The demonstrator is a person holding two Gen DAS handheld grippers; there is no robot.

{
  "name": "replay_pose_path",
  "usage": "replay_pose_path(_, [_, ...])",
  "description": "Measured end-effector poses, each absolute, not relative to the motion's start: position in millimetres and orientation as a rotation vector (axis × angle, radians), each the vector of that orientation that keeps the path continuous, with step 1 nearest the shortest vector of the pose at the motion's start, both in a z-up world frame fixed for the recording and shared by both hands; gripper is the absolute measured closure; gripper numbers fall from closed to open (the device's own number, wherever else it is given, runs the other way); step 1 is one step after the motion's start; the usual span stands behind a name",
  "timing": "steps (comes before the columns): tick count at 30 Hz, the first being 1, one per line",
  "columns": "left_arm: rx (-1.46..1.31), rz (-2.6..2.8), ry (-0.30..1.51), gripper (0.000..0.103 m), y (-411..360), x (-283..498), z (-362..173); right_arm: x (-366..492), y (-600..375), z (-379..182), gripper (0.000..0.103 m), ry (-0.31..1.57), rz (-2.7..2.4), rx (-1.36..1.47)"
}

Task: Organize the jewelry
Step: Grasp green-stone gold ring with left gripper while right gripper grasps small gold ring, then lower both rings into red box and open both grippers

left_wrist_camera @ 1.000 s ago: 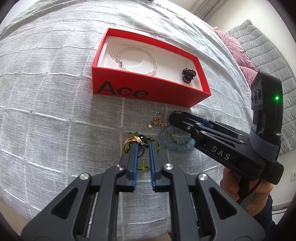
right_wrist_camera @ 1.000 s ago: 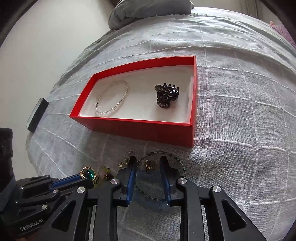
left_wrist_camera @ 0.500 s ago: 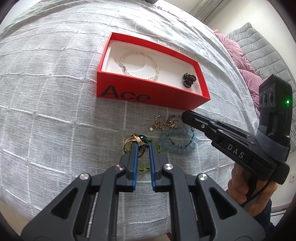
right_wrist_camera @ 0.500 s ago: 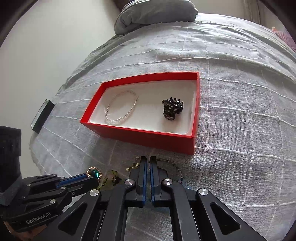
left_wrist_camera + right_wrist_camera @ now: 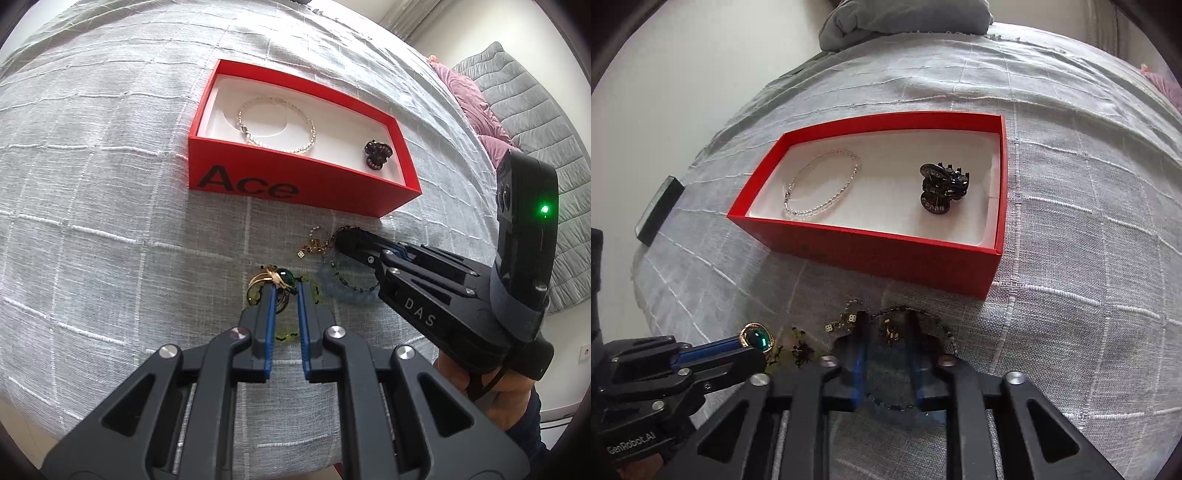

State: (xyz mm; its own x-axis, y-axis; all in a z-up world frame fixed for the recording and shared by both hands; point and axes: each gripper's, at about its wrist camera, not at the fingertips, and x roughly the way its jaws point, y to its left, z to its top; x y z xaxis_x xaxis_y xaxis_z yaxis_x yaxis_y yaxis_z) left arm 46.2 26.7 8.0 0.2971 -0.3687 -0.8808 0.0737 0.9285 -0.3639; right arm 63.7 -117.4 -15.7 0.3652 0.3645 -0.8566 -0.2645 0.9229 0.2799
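Grey grid-woven bedspread (image 5: 92, 221) carried one glossy red cardboard box (image 5: 303, 199) holding two pieces, a silvery bracelet (image 5: 277, 125) and a dark claw clip (image 5: 376, 155), while just before it the left gripper (image 5: 284, 291) had its jaws pinched on a gold green-stoned ring (image 5: 757, 338), and the right gripper (image 5: 886, 317) had its jaws, pressed together a half-second earlier, blurred and apart around tangled gold charms (image 5: 314, 245).

Left tongs (image 5: 285, 295) black with blue pads, silver pivot screws, "GenRobot.AI" lettering, right tongs (image 5: 341, 240) matching with white "DAS" marking, black camera block, green light, thin black cable, dark sleeve (image 5: 532, 424)
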Motion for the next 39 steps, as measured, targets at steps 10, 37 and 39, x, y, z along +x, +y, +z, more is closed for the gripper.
replay_pose_path(10, [-0.292, -0.303, 1.227, 0.090, 32, 47, 11, 61, -131, 3, 0.101, 1.108, 0.452, 0.200])
replay_pose_path(37, [-0.378, -0.262, 1.086, 0.090, 30, 120, 41, 100, -156, 33, 0.099, 0.966, 0.409, 0.336])
replay_pose_path(39, [-0.374, -0.251, 1.087, 0.090, 30, 125, 38, 102, -153, 29, 0.099, 0.973, 0.404, 0.329])
